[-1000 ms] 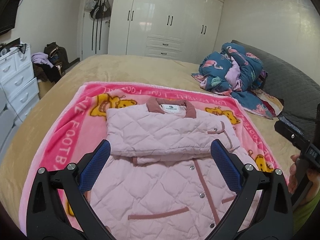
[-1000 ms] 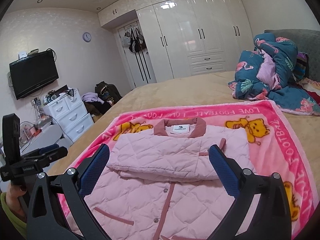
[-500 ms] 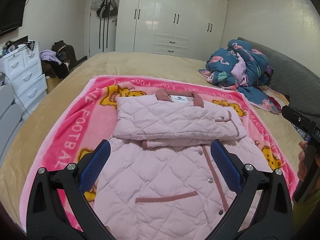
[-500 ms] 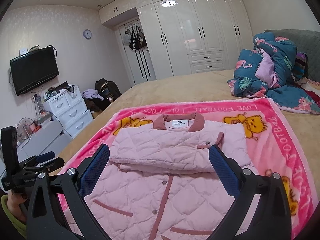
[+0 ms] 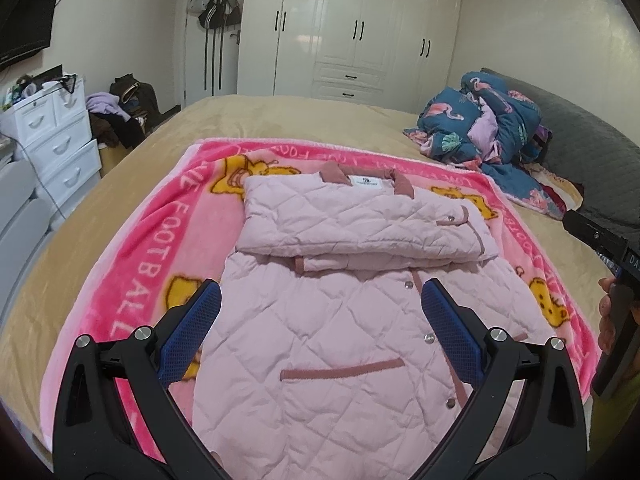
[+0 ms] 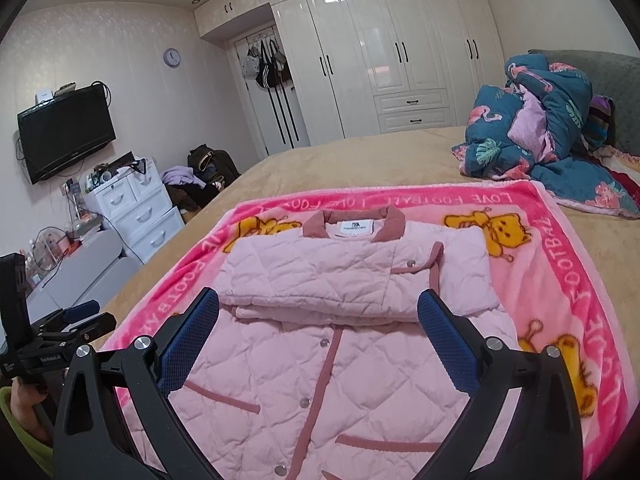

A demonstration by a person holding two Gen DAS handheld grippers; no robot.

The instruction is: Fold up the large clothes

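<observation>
Above the pink jacket (image 5: 340, 320), left gripper (image 5: 320, 328) and right gripper (image 6: 320, 328) hover level, jaws spread, empty.

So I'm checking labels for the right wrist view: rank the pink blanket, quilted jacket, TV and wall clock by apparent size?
1. pink blanket
2. quilted jacket
3. TV
4. wall clock
Blanket and jacket lie nearer the camera, so real sizes stay unsure.
</observation>
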